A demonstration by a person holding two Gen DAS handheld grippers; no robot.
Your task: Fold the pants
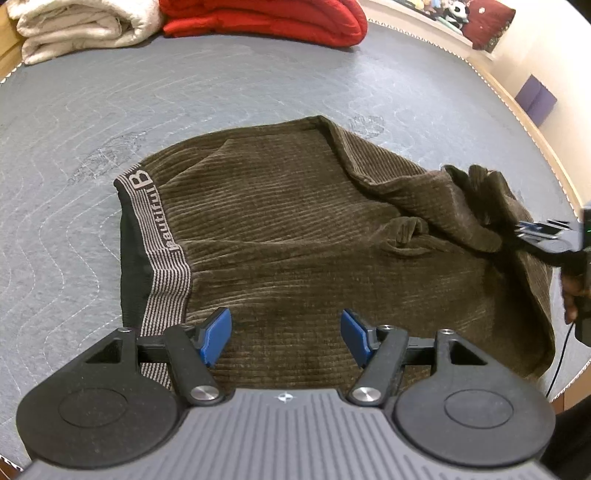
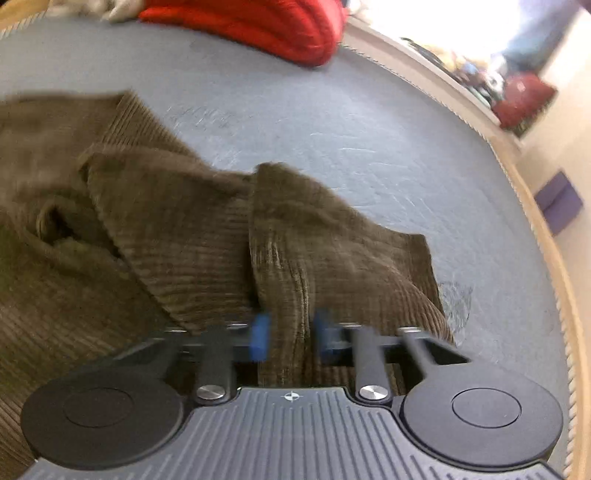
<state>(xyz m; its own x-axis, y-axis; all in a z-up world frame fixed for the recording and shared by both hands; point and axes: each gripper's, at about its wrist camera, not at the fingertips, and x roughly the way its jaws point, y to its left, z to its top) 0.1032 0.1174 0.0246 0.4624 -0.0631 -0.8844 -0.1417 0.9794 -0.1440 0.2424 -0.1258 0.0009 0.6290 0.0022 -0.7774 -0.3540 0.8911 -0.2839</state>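
Note:
Brown corduroy pants [image 1: 295, 229] lie partly folded on a grey quilted mat [image 1: 74, 122], the striped waistband [image 1: 159, 236] at the left. My left gripper [image 1: 285, 338] is open and empty, just above the near part of the pants. My right gripper [image 2: 290, 336] is shut on a bunched fold of the pants [image 2: 288, 258] and lifts it off the mat. It shows in the left wrist view at the right edge [image 1: 532, 232], holding the raised cloth. The right wrist view is motion-blurred.
A folded red blanket [image 1: 266, 18] and a folded cream blanket [image 1: 81, 26] lie at the mat's far edge. The mat's stitched rim [image 1: 517, 103] curves along the right. A purple box [image 1: 535, 98] sits beyond it.

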